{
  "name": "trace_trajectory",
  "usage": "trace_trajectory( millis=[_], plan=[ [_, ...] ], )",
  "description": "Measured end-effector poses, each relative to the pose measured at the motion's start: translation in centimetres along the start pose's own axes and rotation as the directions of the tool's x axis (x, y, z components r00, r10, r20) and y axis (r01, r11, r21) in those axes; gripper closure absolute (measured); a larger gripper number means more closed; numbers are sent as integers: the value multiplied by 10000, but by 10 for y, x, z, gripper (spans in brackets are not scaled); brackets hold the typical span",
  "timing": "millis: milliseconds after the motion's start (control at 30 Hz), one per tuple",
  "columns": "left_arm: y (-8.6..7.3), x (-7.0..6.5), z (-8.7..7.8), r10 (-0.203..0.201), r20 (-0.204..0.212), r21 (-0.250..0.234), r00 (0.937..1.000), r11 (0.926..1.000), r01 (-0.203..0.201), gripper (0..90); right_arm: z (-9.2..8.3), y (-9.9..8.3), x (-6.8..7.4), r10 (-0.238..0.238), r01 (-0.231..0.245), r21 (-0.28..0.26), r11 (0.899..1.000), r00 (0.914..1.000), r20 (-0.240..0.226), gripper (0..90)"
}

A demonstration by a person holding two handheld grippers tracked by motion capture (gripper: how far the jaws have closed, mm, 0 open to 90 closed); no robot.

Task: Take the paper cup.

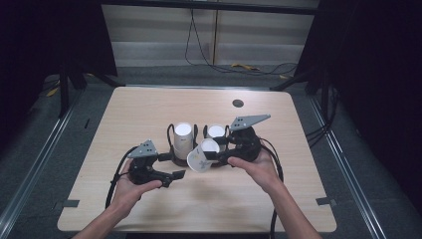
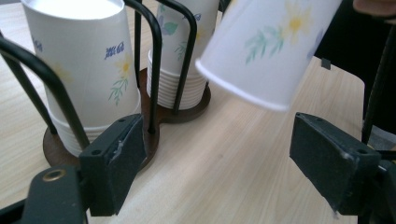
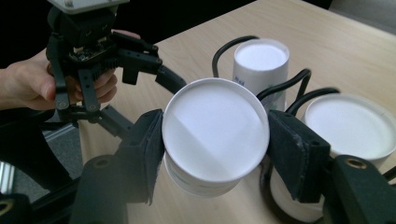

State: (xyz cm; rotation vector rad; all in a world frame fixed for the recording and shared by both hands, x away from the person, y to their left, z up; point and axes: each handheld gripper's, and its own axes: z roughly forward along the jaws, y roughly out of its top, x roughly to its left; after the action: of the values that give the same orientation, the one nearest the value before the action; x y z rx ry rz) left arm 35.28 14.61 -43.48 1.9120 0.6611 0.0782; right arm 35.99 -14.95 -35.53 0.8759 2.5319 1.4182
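Cup (image 1: 203, 155) is the thing in hand: we hold it tilted above the table (image 1: 149, 209), just in front of the holder (image 1: 175, 160), its closed base turned up toward the right gripper's camera and its open mouth toward the left gripper. Nearest to us, the left gripper (image 1: 175, 175) hovers just left of the cup with its jaws spread wide and nothing between them; in the left gripper view the cup's rim (image 2: 243, 91) hangs above and between those jaws without touching either. A little farther, the right gripper (image 1: 215, 153) has its jaws clamped on the cup's wall near the base, one pad on each side, as the right gripper view shows (image 3: 215, 128). Behind the cup stands the dark wire holder with two stacks of upside-down cups: the left stack (image 1: 183, 139) is taller, the right stack (image 1: 216, 132) lower and partly hidden by the right gripper. We judge that one cup has been drawn off a stack and is being carried clear, or offered to the left gripper. The next move calls for either righting the cup and setting it on bare table, or bringing the left jaws around the rim end before the right lets go; a gentle squeeze matters, since thin paper will crush.
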Motion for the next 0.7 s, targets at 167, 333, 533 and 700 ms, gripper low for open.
trace_trajectory(
  millis=[167,333,533,700],
  plan=[
    [-4,-1,3,20,87,10,10000,10000,-20,167,5,-17,-1,332,-332,-6,9994,9994,-43,388],
    [-10,-1,7,31,364,10,9993,10000,-31,157,12,-32,-3,628,-631,-100,9980,9976,-297,388],
    [-19,-2,8,51,512,108,9987,9999,-57,157,18,-50,-4,1052,-1068,-350,9937,9935,-432,388],
    [-21,-2,6,41,574,4,9983,10000,-42,158,21,-58,-4,1181,-1212,-552,9911,9914,-561,388]
  ],
)
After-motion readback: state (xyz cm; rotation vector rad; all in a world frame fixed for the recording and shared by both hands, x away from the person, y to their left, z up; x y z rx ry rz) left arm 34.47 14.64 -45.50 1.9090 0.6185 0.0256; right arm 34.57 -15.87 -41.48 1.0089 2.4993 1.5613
